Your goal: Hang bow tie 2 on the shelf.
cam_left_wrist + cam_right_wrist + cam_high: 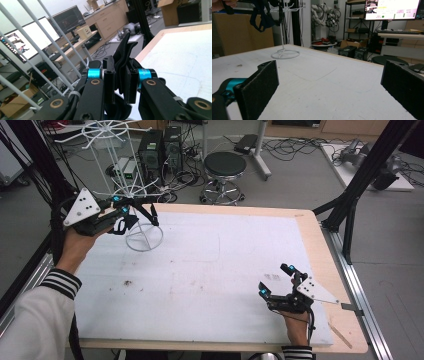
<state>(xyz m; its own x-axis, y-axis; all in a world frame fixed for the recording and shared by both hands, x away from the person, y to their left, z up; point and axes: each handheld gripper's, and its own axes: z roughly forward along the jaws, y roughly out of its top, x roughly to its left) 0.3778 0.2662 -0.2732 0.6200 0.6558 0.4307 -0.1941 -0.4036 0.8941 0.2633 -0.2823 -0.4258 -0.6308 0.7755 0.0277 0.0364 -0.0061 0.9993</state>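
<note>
The left gripper (131, 215), fingers clamped on a black strap (123, 53), hovers by the white wire rack (144, 236) at the surface's far-left corner; hook it gently over a prong; the right gripper (276, 280) rests near the near-right corner, fingers apart.

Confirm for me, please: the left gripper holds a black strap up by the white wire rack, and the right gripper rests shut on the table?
Not quite: the right gripper is open, its jaws wide apart in the right gripper view. The left gripper does hold the black strap by the white wire rack.
</note>
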